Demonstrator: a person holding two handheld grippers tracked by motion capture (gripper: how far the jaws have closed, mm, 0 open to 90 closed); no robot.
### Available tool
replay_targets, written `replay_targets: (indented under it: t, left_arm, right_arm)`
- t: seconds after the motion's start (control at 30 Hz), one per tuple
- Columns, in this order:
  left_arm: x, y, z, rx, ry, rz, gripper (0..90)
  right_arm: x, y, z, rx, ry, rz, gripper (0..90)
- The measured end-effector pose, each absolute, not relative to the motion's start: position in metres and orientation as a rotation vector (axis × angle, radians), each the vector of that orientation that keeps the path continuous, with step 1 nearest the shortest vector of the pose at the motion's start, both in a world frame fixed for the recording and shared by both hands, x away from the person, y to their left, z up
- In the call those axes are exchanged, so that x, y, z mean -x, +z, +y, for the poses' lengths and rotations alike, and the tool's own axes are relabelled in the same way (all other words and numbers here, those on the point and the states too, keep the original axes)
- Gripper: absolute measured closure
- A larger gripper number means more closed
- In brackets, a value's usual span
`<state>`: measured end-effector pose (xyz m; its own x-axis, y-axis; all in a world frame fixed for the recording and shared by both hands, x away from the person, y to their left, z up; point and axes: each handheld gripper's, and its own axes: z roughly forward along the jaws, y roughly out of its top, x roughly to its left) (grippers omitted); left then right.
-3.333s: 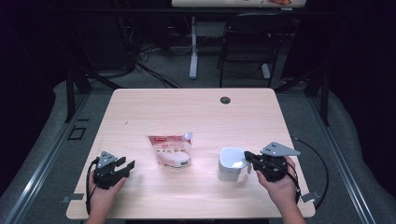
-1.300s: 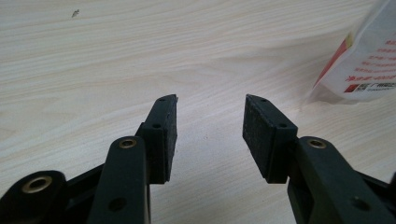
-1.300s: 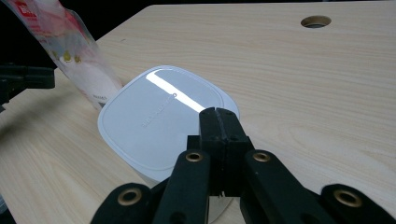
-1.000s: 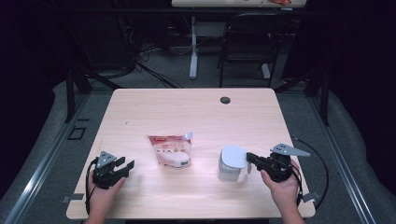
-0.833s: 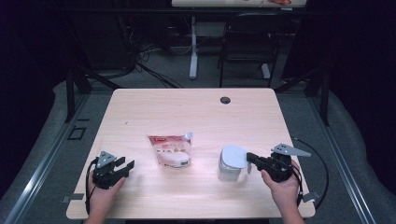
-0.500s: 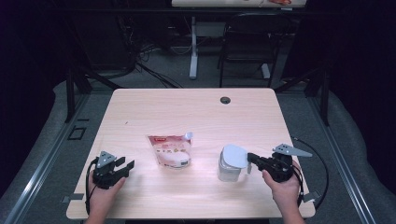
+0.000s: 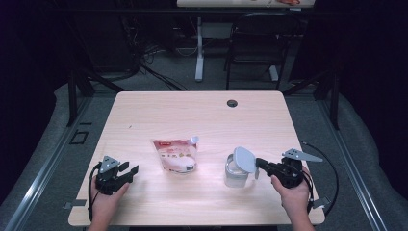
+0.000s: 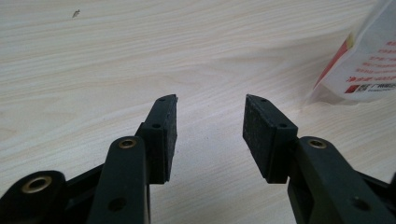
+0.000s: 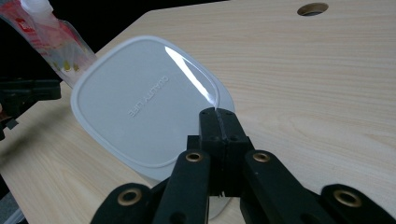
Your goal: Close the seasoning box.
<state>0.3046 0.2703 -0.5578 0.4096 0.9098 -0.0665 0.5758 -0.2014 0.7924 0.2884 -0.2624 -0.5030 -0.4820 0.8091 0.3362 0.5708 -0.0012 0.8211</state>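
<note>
The white lid [image 9: 144, 100], clamped at its edge by the right gripper [image 9: 217, 114], should be lifted evenly off the container [image 7: 235, 175].

Bare table [image 7: 202, 113] lies ahead of my left gripper [image 8: 210, 116], with the pouch [image 7: 175, 155] off to its right. Between my hands, that pouch and the lidded container [image 7: 237, 169] block the way.

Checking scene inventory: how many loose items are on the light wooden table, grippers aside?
2: a white spouted pouch with red print left of centre, and a clear plastic container with white lid right of it, by the right gripper.
</note>
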Motion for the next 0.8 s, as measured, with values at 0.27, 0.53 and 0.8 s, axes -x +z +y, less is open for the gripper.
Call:
replay_targets:
  t: [0.27,0.53,0.8]
  left_arm:
    - [-0.3046,-0.5575,0.2706,-1.899,0.548,1.269,54.9]
    - [-0.3048,-0.5577,0.2705,-1.894,0.548,1.271,54.8]
    - [-0.3048,-0.5576,0.2705,-1.894,0.548,1.270,54.8]
  right_arm:
    - [-0.2895,-0.5065,-0.2651,-1.485,1.483,2.044,90.0]
    - [-0.2908,-0.5101,-0.2654,-1.504,1.460,2.057,90.0]
    - [-0.2906,-0.5111,-0.2654,-1.512,1.457,2.058,90.0]
